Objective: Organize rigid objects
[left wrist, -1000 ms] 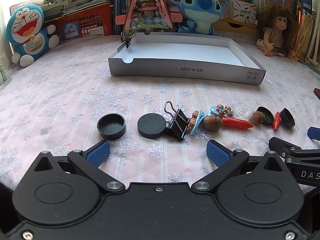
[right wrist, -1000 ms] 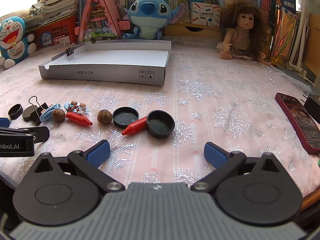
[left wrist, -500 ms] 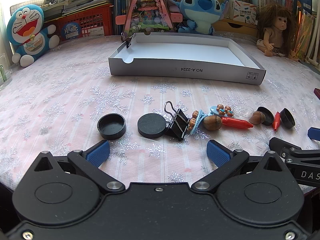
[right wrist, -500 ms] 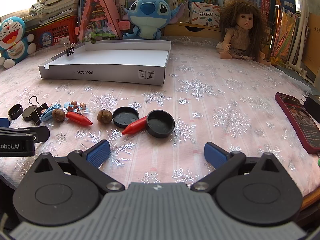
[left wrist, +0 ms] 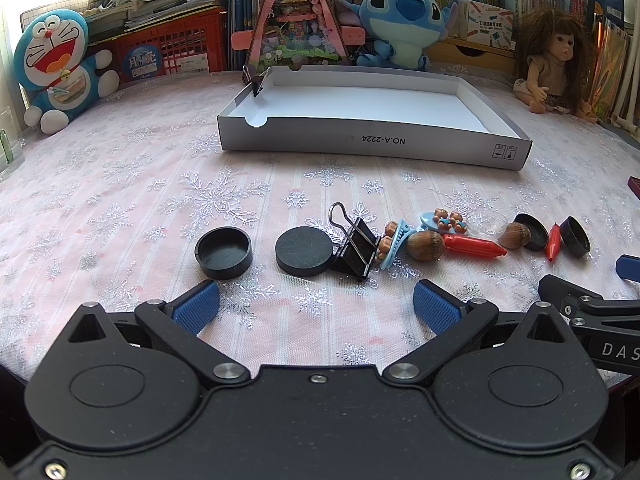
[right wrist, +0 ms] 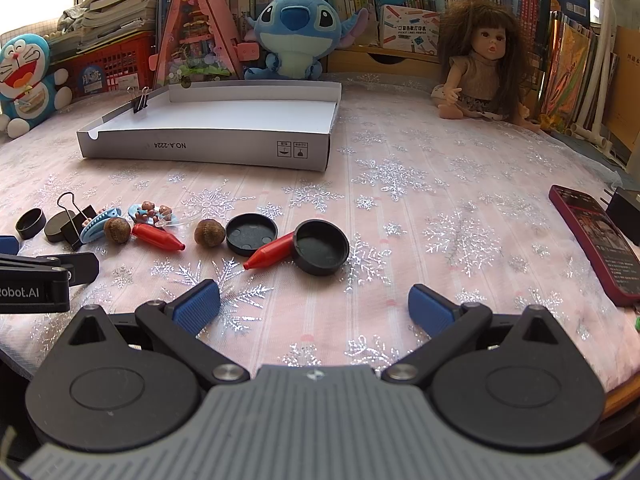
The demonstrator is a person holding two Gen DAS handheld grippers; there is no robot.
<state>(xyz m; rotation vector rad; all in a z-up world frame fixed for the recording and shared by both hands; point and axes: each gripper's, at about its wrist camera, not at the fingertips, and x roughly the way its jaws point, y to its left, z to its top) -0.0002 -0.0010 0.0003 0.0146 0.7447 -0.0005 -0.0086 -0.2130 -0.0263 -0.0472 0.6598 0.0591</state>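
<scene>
The desk (left wrist: 120, 184), under a pink snowflake cloth, carries a shallow white box (left wrist: 372, 142) toward its far edge. The box is open, its floor bare, and a binder clip is pinched on its far left corner, so it reads as the place the loose pieces are meant to go.

The two claws come next in size. The left claw (left wrist: 316, 306) hovers at the near edge with its jaws apart and nothing between them, lined up behind the flat black disc (left wrist: 304, 251). The right claw (right wrist: 314, 308) waits the same way, jaws apart and empty, behind a black cap (right wrist: 320, 246).

The small rigid pieces lie in a loose row across the near middle of the desk, all within easy reach. From the left there is an open black lid (left wrist: 223, 252), then the disc, then a black binder clip (left wrist: 356, 246) touching the disc. A blue hair clip (left wrist: 394, 242) comes next, then a brown nut (left wrist: 425, 245) and a red crayon-like tip (left wrist: 474, 245). Further right are a second nut, two more black caps and another red tip, possibly resting against the cap.
</scene>
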